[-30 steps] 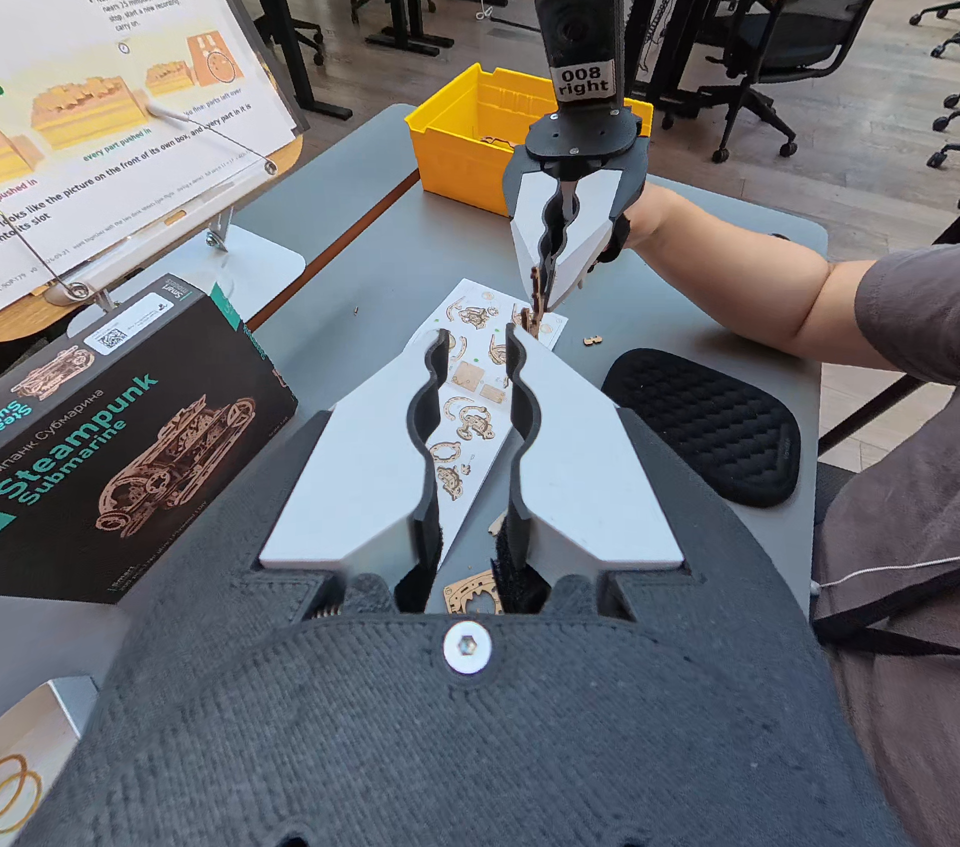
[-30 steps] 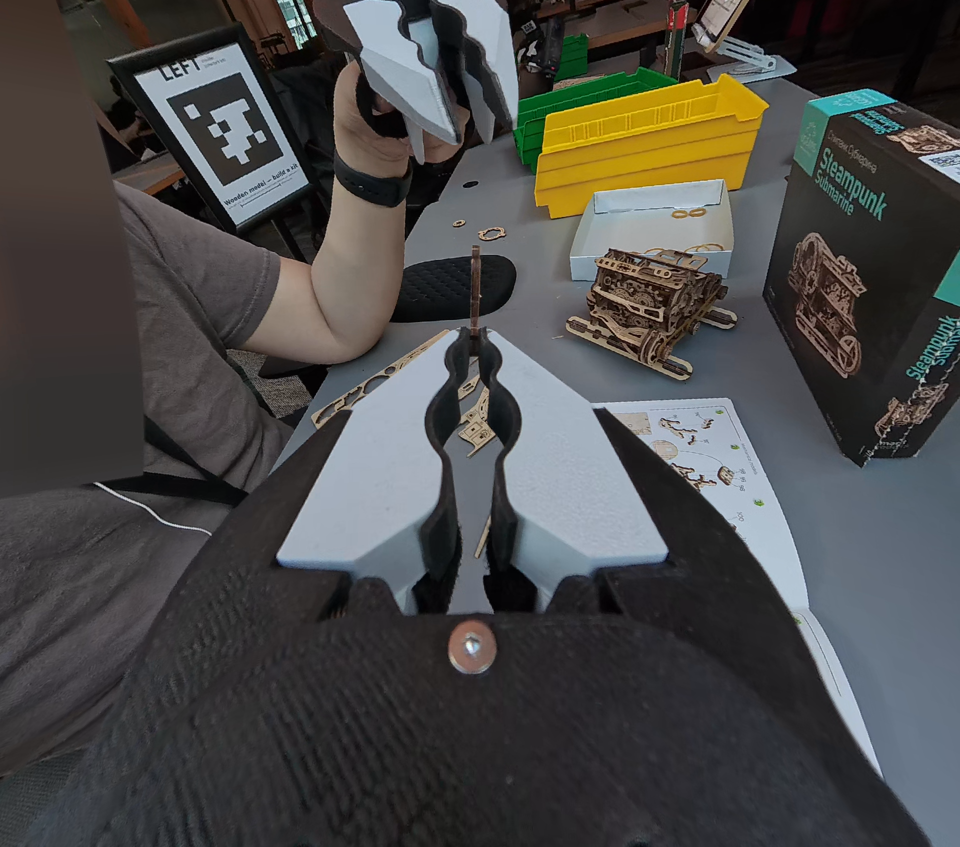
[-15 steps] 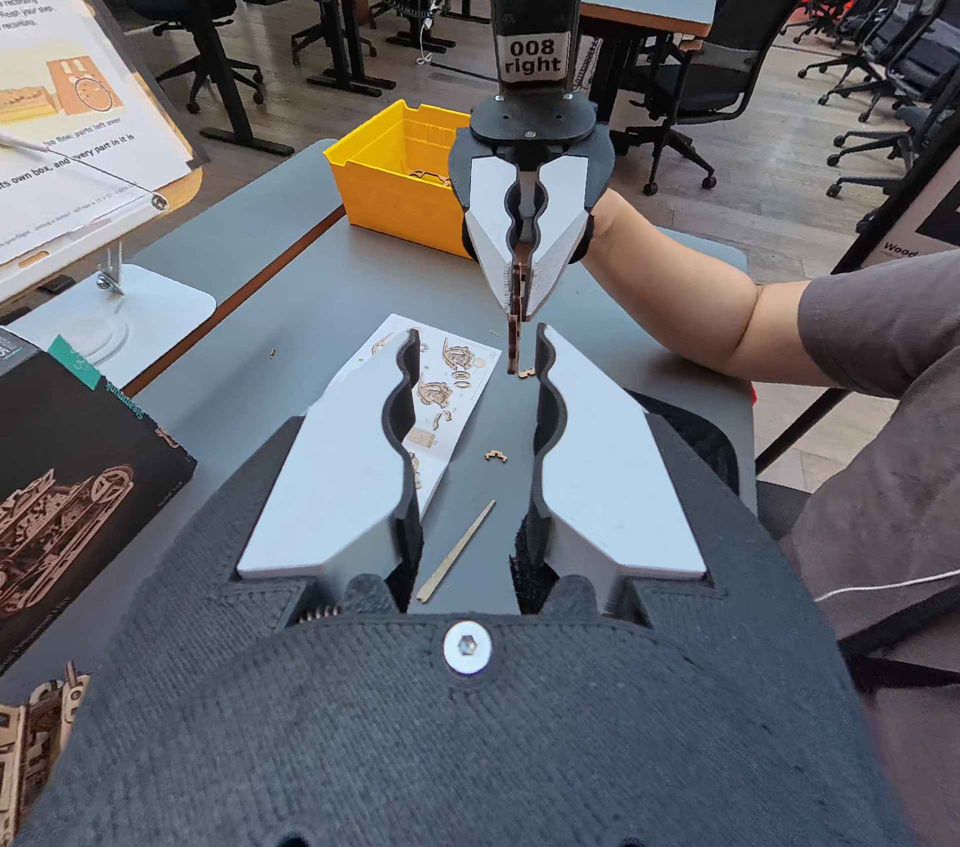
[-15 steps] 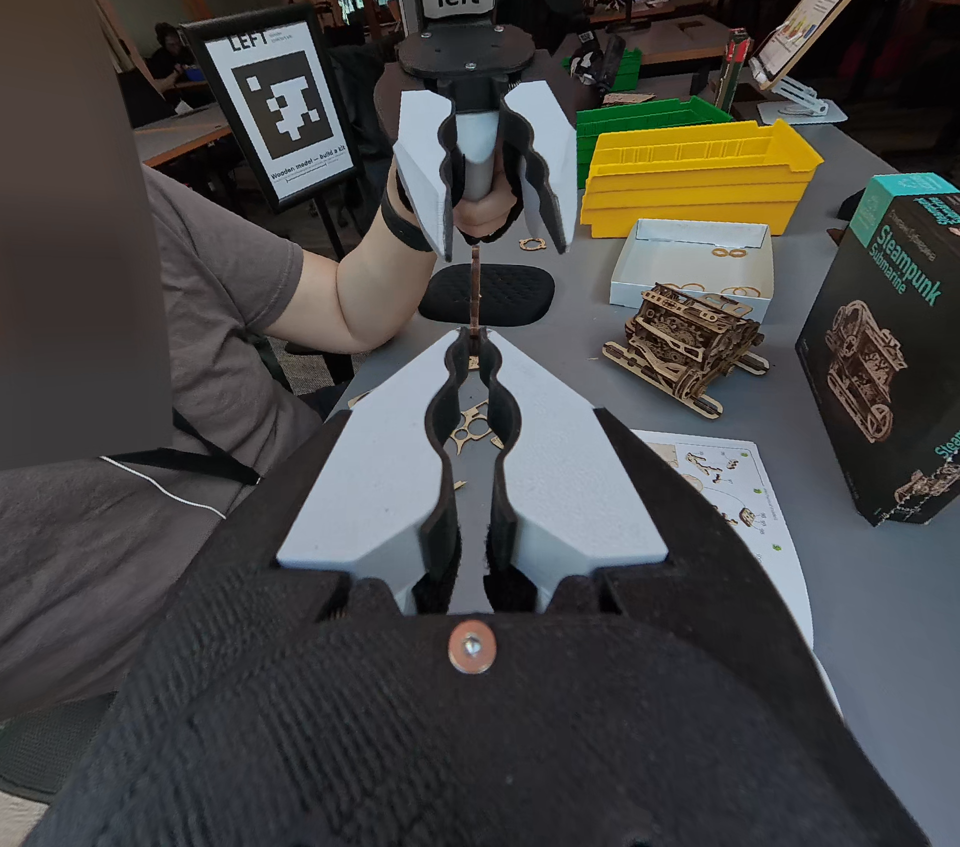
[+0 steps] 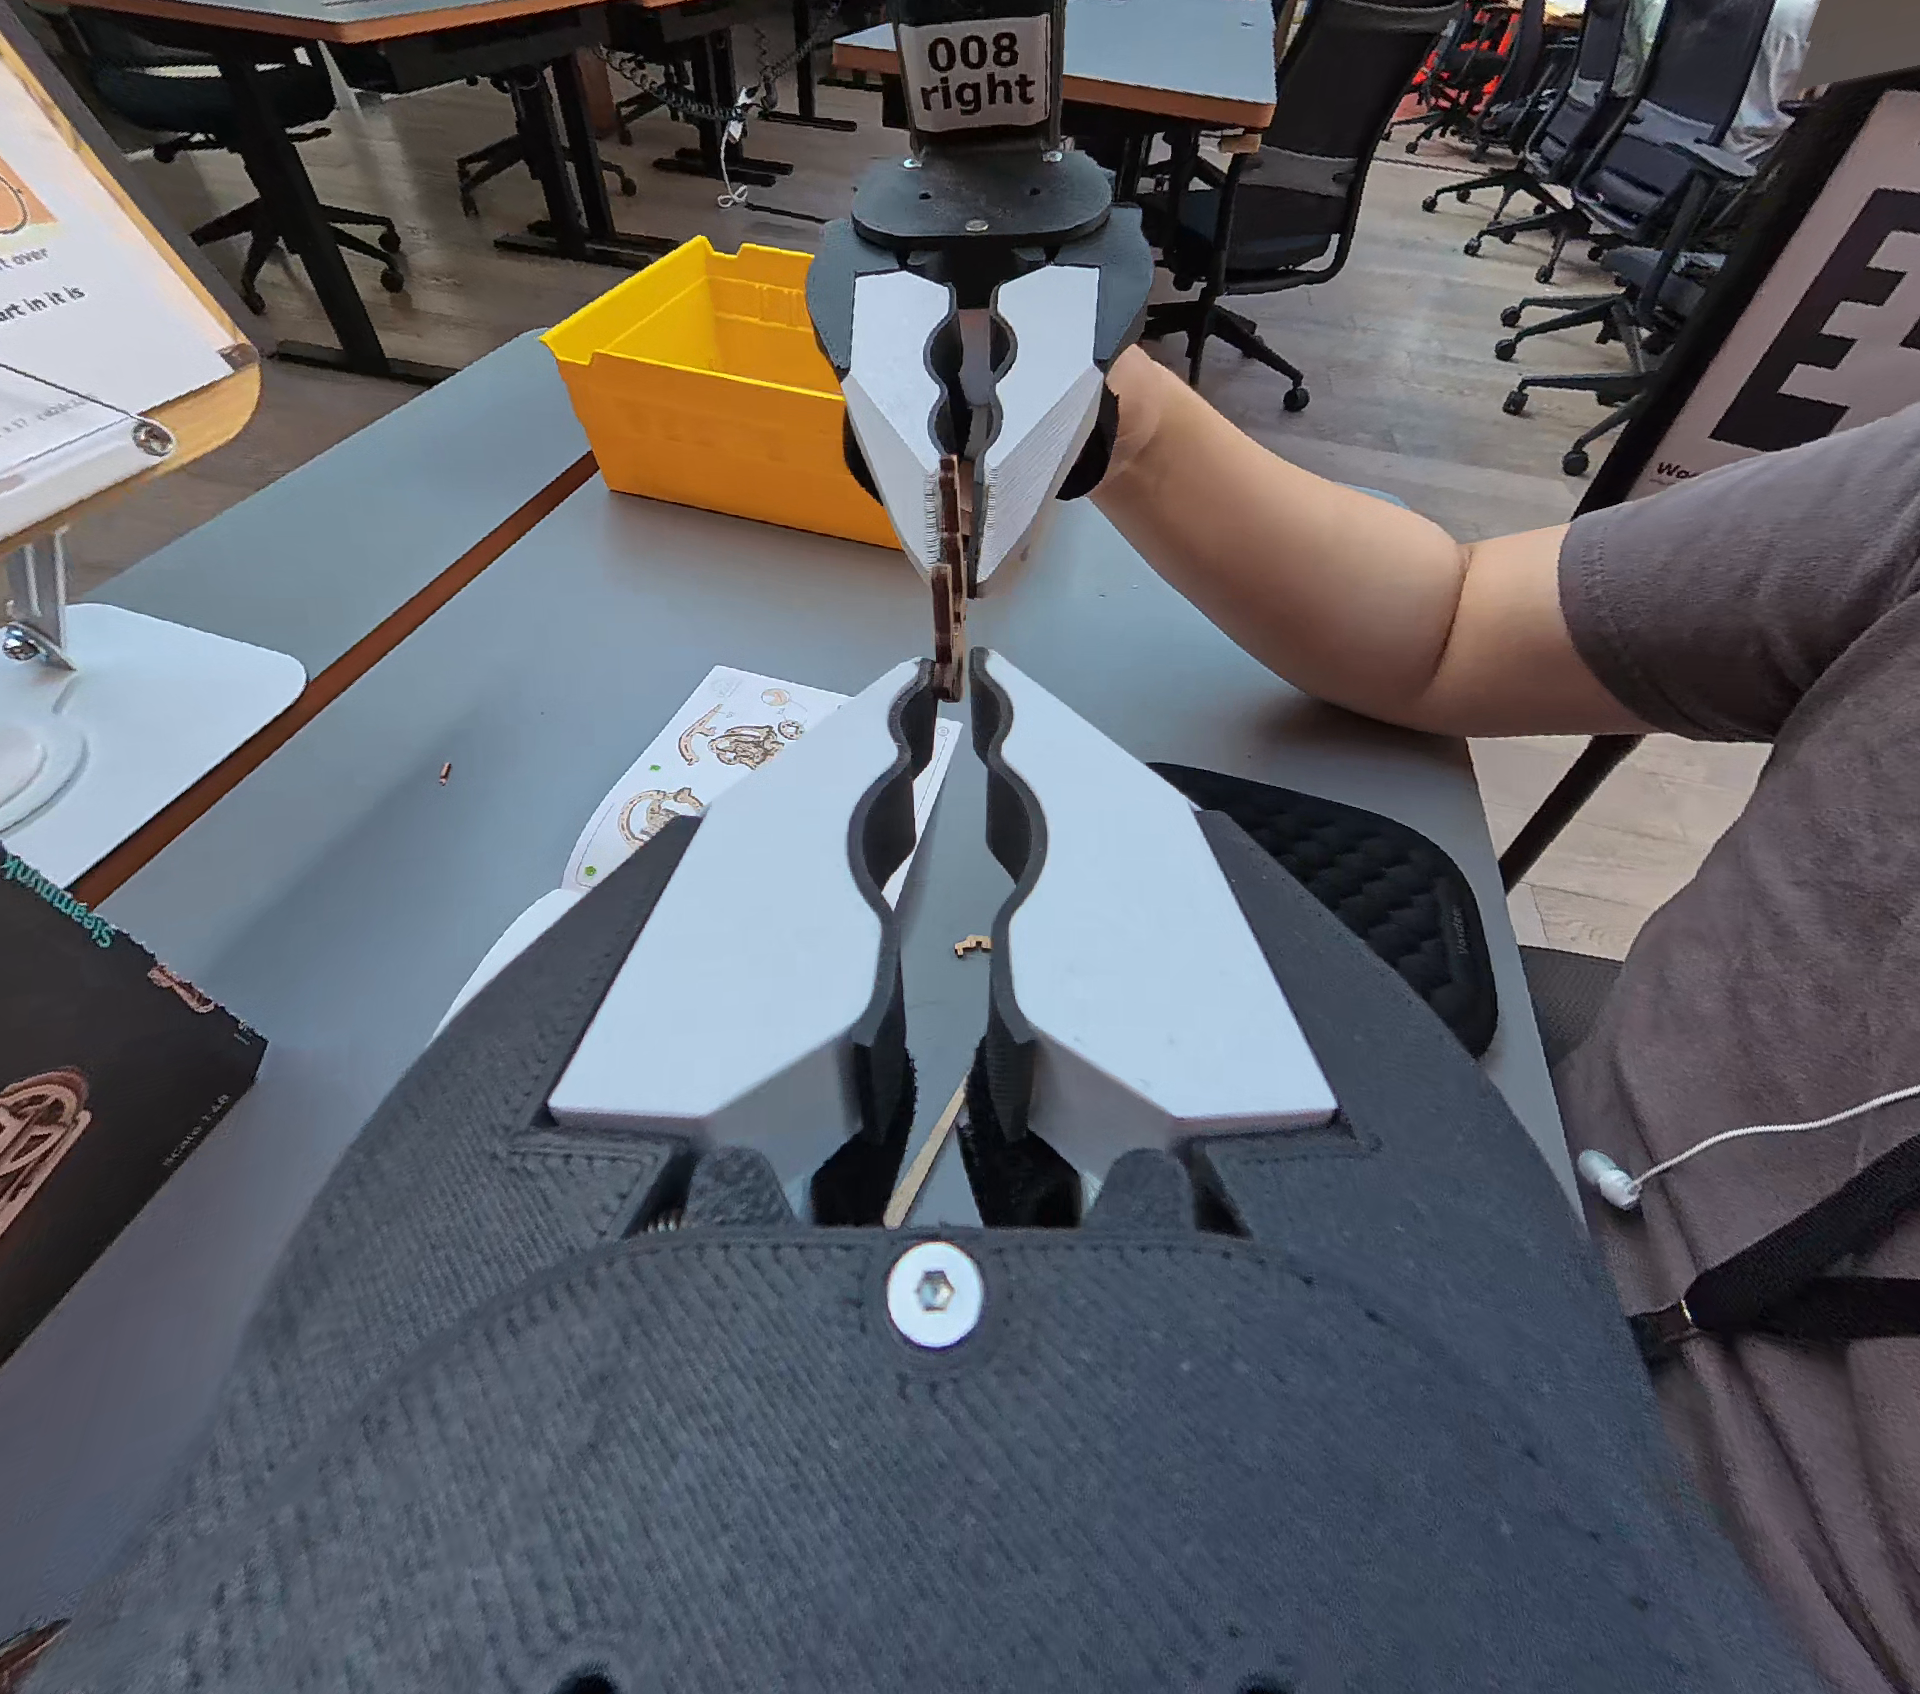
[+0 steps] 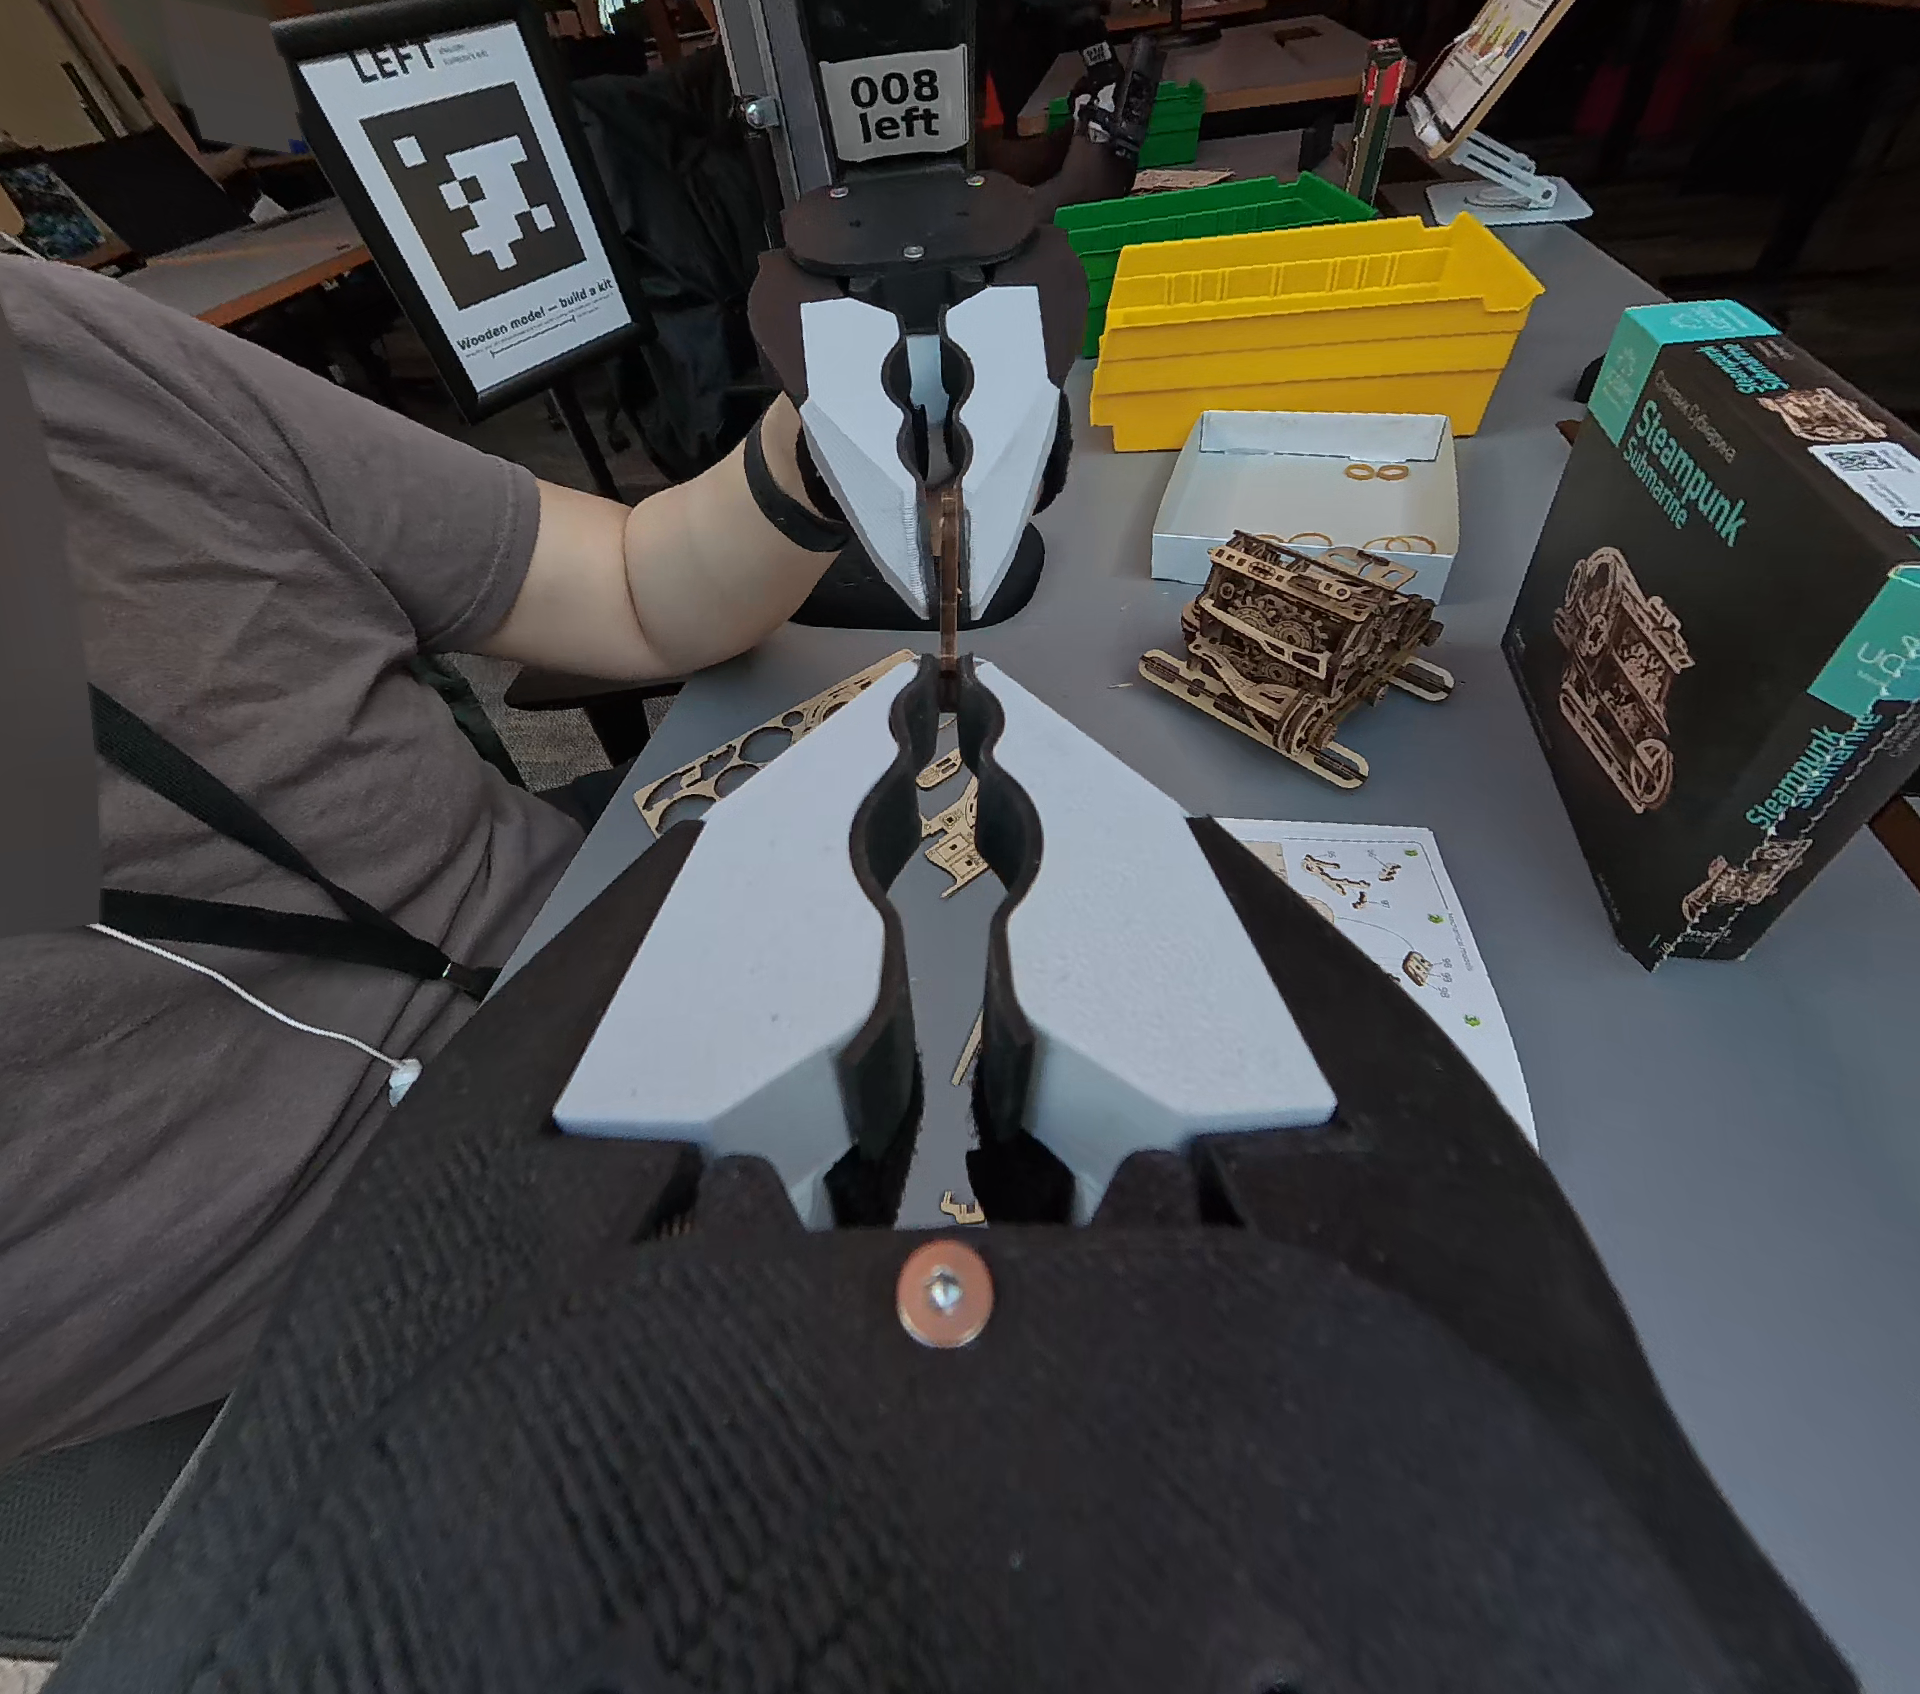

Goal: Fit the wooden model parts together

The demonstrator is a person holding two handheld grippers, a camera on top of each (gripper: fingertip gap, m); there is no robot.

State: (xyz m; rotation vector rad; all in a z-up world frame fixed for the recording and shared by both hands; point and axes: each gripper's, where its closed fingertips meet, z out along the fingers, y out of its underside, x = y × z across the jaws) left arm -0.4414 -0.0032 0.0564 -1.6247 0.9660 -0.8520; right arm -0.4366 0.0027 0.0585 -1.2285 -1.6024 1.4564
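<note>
One thin wooden part [image 5: 948, 605] hangs edge-on above the desk [image 5: 499, 657], pinched at its far end by the right gripper [image 5: 961, 579] and at its near end by the left gripper [image 5: 948, 676], tip to tip. Beside them stand a half-built wooden model [image 6: 1299, 636], yellow bin [image 6: 1309, 340] and kit box [image 6: 1714, 636].

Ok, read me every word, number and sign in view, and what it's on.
I can't quote writing; here is what bears it.
White tag on the right gripper: readable.
Matching tag on the left gripper: readable.
Black box, teal lettering: readable.
Marker sign: partly readable.
Instruction board: cut off.
Booklet: too small.
</note>
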